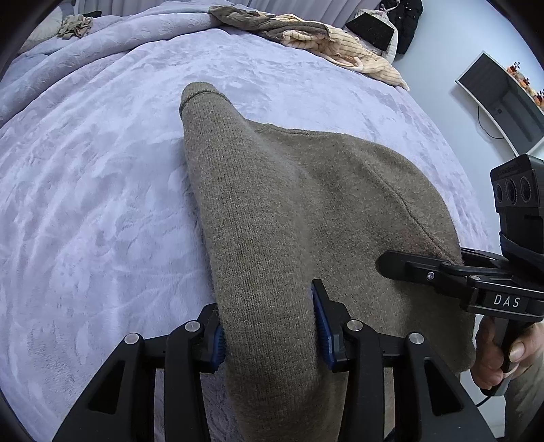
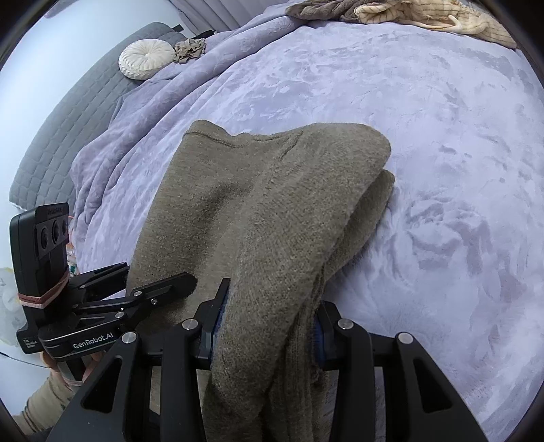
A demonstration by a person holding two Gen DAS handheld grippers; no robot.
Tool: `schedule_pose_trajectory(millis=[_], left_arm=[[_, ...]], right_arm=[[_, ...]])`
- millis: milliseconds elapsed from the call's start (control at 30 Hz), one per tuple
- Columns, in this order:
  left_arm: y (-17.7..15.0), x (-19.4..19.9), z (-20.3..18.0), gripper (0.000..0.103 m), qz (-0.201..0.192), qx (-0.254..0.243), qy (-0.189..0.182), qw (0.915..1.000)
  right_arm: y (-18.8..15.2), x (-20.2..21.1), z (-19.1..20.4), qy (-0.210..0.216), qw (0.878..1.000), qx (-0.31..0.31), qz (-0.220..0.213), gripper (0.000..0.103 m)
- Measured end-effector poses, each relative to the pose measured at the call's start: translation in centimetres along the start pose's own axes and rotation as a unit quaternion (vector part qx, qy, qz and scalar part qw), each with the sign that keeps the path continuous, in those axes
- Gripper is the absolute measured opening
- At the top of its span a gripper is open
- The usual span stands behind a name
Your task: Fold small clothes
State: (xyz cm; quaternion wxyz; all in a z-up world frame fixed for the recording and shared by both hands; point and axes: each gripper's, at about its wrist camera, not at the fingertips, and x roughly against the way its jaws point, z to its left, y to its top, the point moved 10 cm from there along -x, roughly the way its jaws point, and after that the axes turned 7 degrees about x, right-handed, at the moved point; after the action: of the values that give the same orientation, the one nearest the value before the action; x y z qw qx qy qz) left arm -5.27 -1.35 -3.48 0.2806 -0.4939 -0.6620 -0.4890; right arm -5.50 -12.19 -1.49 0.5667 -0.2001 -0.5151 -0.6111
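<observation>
An olive-brown knit sweater (image 1: pixel 306 190) hangs folded over the lavender plush blanket (image 1: pixel 102 170) of a bed, its far end resting on the blanket. My left gripper (image 1: pixel 268 326) is shut on a thick fold of the near edge, blue pads pressing both sides. In the right wrist view my right gripper (image 2: pixel 268 319) is shut on the other bunched corner of the sweater (image 2: pixel 272 190), above the blanket (image 2: pixel 442 136). Each gripper also shows in the other's view: the right gripper (image 1: pixel 438 258) at the right edge, the left gripper (image 2: pixel 149 275) at lower left, each held by a hand.
A heap of striped cream and brown clothes (image 1: pixel 306 37) lies at the bed's far edge, also in the right wrist view as a clothes heap (image 2: pixel 408 13). A round cream cushion (image 2: pixel 146 59) and a small beige cloth (image 2: pixel 190 47) sit by a grey quilted pad (image 2: pixel 68 119). A monitor (image 1: pixel 503 98) stands at the right.
</observation>
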Motion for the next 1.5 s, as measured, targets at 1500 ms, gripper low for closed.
schedule_pose_trajectory(millis=[1500], left_arm=[[7.3, -0.5, 2.5, 0.080, -0.029, -0.064, 0.204, 0.9764]], right_arm=[[3.5, -0.3, 1.4, -0.035, 0.989, 0.146, -0.012, 0.059]])
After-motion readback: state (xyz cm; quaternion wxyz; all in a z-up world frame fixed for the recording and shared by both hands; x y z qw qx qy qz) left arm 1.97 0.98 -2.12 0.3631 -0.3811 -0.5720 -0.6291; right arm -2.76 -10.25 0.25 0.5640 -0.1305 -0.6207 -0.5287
